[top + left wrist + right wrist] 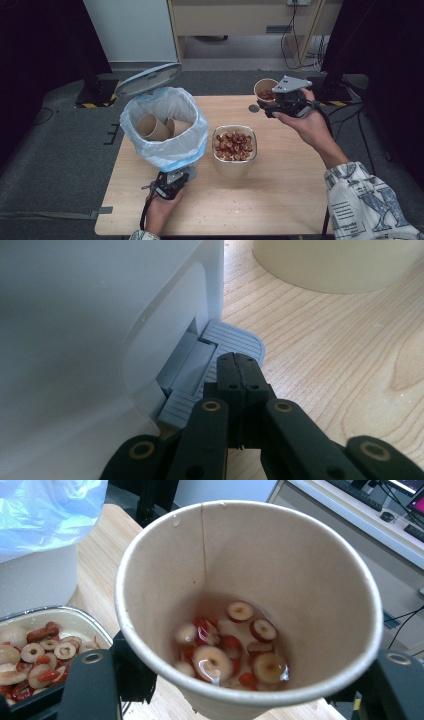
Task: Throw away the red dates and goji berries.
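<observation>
Closest to me, my left gripper [239,371] has its jaws pressed together, tip resting on the grey pedal [235,342] at the foot of the bin [165,150]; the lid [148,78] stands open at eleven o'clock. Two empty paper cups [161,127] already lie inside the bag. My right gripper [281,106], at one o'clock, pinches a third cup [245,610] holding sliced dates in a little liquid. At the table's centre the bowl [235,145] is full of slices. I judge this cup's contents go into the bowl, then the cup into the bin; both steps remain.
</observation>
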The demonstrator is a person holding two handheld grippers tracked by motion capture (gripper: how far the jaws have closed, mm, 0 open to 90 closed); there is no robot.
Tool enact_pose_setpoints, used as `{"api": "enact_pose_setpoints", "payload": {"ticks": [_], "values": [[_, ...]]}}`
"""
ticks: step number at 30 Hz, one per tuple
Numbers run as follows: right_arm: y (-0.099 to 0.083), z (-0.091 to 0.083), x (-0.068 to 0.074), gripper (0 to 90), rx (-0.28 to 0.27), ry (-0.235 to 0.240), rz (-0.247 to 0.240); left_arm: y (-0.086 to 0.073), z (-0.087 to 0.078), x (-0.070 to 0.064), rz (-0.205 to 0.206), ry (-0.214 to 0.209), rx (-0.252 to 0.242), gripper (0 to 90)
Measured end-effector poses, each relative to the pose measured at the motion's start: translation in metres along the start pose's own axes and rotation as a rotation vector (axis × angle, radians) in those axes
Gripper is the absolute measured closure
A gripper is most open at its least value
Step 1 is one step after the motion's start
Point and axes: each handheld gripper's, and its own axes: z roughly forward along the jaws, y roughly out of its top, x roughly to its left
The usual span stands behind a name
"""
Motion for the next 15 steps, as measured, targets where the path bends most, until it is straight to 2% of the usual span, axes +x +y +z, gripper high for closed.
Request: {"api": "enact_pose_setpoints", "payload": {"ticks": [11, 15], "values": [[0.0048, -0.0023, 0.0001, 32.0, -0.007, -0.008, -0.015, 0.0, 0.0002, -0.0003, -0.004, 0.0, -0.004, 89.7], [0.0085, -0.0019, 0.003, 32.0, -0.006, -0.007, -0.05, 0.0, 0.0002, -0.0004, -0.004, 0.0, -0.004, 89.7]]}}
